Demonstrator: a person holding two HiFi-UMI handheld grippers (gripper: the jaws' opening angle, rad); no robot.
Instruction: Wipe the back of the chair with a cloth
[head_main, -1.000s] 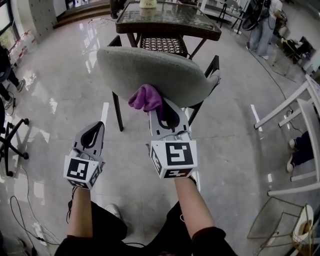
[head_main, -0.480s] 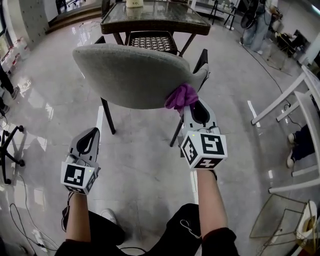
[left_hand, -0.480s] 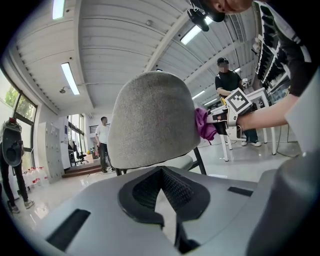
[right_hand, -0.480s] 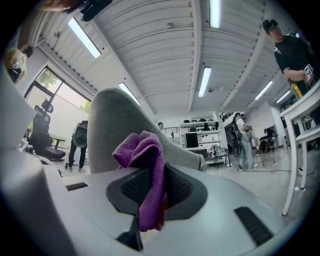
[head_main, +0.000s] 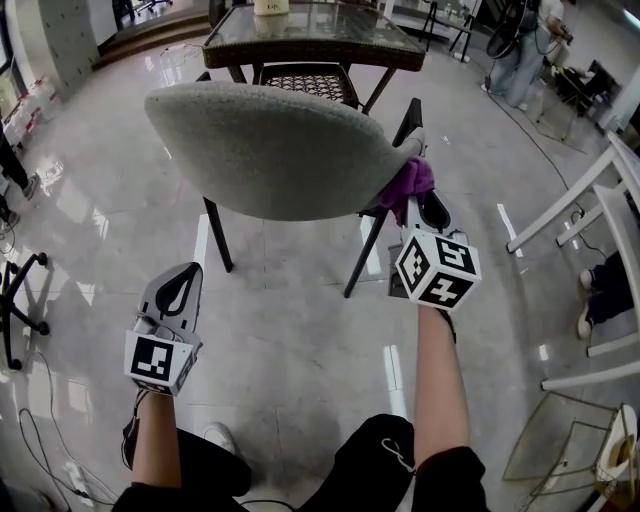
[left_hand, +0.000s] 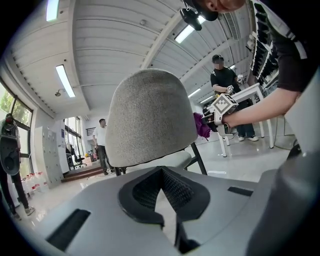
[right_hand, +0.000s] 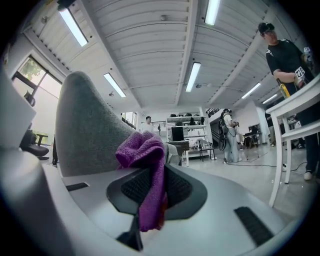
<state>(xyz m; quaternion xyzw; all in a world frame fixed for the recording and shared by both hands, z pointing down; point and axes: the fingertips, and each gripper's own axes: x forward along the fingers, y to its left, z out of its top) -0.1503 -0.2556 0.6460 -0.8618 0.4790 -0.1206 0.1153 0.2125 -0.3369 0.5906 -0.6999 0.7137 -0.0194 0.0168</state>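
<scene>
A chair with a rounded grey fabric back (head_main: 270, 150) stands in front of me on black legs, seen from behind. My right gripper (head_main: 421, 203) is shut on a purple cloth (head_main: 408, 182), which presses against the back's lower right edge. In the right gripper view the cloth (right_hand: 145, 165) hangs bunched between the jaws, with the chair back (right_hand: 85, 135) to the left. My left gripper (head_main: 183, 281) hovers low at the left, well short of the chair, shut with nothing in it. Its own view shows the chair back (left_hand: 150, 117) and the cloth (left_hand: 201, 126) at its right side.
A glass-topped table (head_main: 310, 30) stands just behind the chair. White frame furniture (head_main: 600, 210) lines the right side, with a wire basket (head_main: 560, 450) at the bottom right. An office chair base (head_main: 15, 290) is at the left. A person (head_main: 520, 50) stands at the back right.
My right gripper has carried the cloth rightward along the lower chair back, from near the middle to the right edge. The left gripper has stayed about where it was.
</scene>
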